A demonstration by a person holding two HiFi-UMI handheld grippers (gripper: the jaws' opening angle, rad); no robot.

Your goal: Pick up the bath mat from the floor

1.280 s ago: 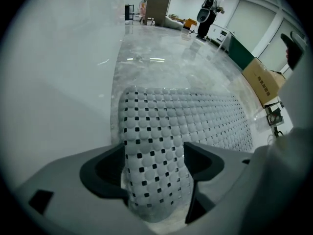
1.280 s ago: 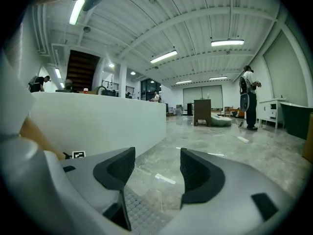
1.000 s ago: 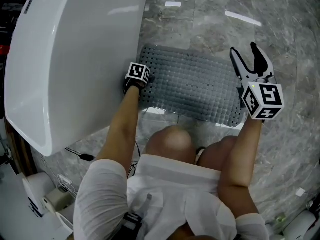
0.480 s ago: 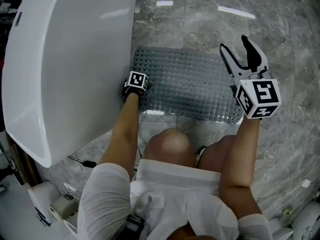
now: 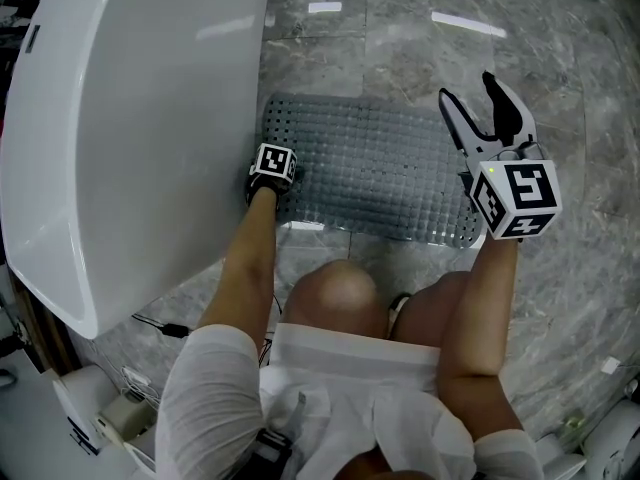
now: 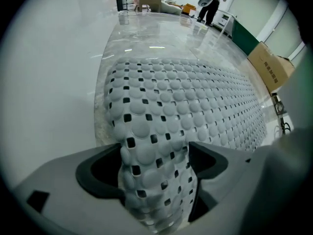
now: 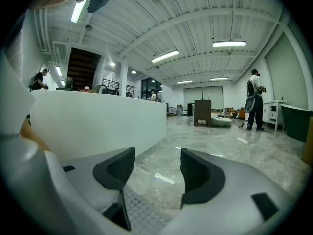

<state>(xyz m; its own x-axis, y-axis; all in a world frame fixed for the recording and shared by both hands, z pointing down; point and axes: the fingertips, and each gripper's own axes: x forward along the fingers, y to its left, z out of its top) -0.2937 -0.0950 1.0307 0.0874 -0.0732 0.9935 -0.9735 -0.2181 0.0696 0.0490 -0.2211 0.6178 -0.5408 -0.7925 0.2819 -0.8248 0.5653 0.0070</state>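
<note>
Head view: the grey studded rubber bath mat lies on the grey marble floor, one end against the white bathtub. The left tongs point down at that end. The right tongs hang above the end away from the tub.

Left gripper view: the tongs are released and have just been opening, with a hump of mat between them.

Right gripper view: the tongs are released and empty.
</note>
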